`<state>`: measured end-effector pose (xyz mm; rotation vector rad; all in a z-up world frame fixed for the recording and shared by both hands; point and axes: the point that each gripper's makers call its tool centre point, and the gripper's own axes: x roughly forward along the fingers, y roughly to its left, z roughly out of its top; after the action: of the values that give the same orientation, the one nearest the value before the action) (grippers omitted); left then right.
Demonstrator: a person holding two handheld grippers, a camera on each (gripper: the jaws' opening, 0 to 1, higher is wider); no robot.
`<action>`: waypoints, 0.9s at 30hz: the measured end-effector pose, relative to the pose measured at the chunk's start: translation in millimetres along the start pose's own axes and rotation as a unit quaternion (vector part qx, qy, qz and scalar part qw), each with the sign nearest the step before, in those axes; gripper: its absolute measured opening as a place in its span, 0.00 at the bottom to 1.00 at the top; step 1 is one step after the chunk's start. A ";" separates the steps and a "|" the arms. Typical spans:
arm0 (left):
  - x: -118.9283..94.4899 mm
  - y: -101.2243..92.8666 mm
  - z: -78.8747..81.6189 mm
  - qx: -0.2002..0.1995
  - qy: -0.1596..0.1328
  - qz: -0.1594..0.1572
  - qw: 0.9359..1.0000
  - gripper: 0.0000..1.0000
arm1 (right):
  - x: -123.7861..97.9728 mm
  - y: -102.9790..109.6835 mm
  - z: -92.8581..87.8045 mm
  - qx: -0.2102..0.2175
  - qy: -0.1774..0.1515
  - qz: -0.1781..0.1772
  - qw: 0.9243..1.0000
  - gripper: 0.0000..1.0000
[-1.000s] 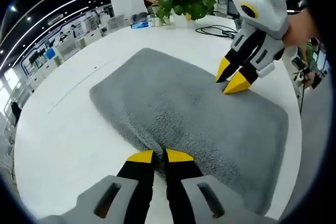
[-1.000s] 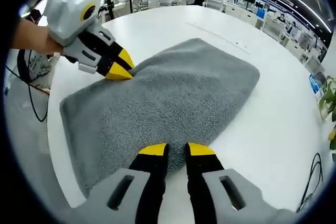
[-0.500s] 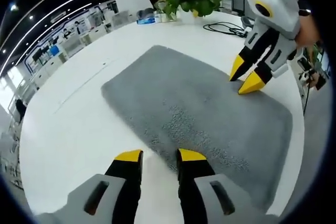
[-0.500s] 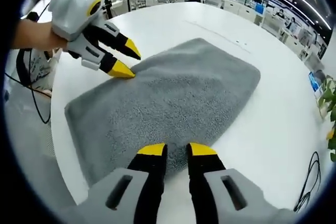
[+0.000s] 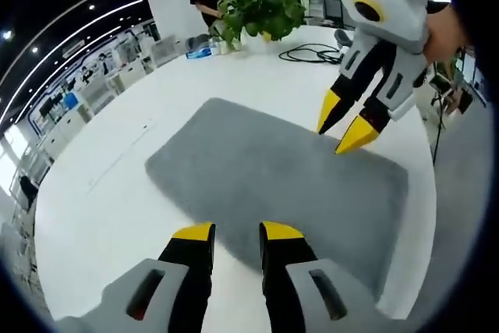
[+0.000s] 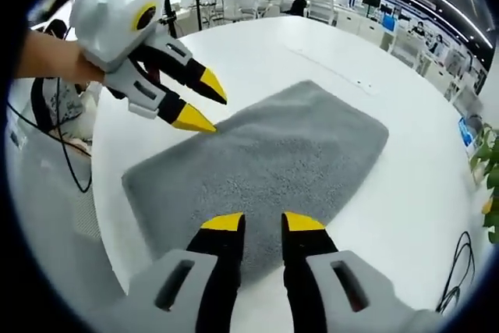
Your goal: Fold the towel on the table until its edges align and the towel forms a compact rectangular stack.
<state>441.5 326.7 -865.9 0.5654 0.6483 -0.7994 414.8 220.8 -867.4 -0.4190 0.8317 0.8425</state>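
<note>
Grey towel [image 5: 273,185] lies flat as a rounded rectangle on the white table [image 5: 101,216], its near long edge close to the table's rim on the person's side. Left gripper [image 5: 237,231] hangs at one edge of the towel, jaws parted by a clear gap with nothing between them; in the right gripper view its yellow tips sit just above the far corner, apart from the pile. Right gripper [image 6: 263,221] is likewise parted and empty, tips over the towel's near edge, and I cannot tell whether they touch the cloth. Judged state: the towel looks like a folded stack with edges roughly aligned, though layer count cannot be read from above. Risks from here: a jaw dropping with tips apart could snag the deep pile and drag a corner out of line; a pinch that catches only the top layer would peel the stack open; any pull toward the person could slide the cloth over the nearby rim, since the smooth tabletop offers little grip. Surface is glossy white, round-edged, bare near the towel. Beyond it: a potted plant [image 5: 261,9], a black cable [image 5: 308,54] coiled on the tabletop, a person standing behind the plant, rows of desks and ceiling light strips of an open office.
</note>
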 end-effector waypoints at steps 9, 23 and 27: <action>-16.6 -27.3 5.9 0.019 -0.011 -0.039 0.999 0.23 | -18.3 26.4 -7.0 -0.022 -0.005 0.030 0.999 0.27; -30.9 -69.1 -1.2 0.038 0.012 -0.075 0.996 0.23 | -34.9 69.0 -33.9 -0.065 -0.010 0.101 0.993 0.28; -29.9 -83.3 -4.1 0.047 0.020 -0.095 0.994 0.23 | -34.8 77.2 -51.8 -0.101 0.014 0.112 0.988 0.28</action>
<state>358.5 295.7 -865.1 0.6118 0.7106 -1.0037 315.7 218.9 -873.1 -0.5227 0.8324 1.1385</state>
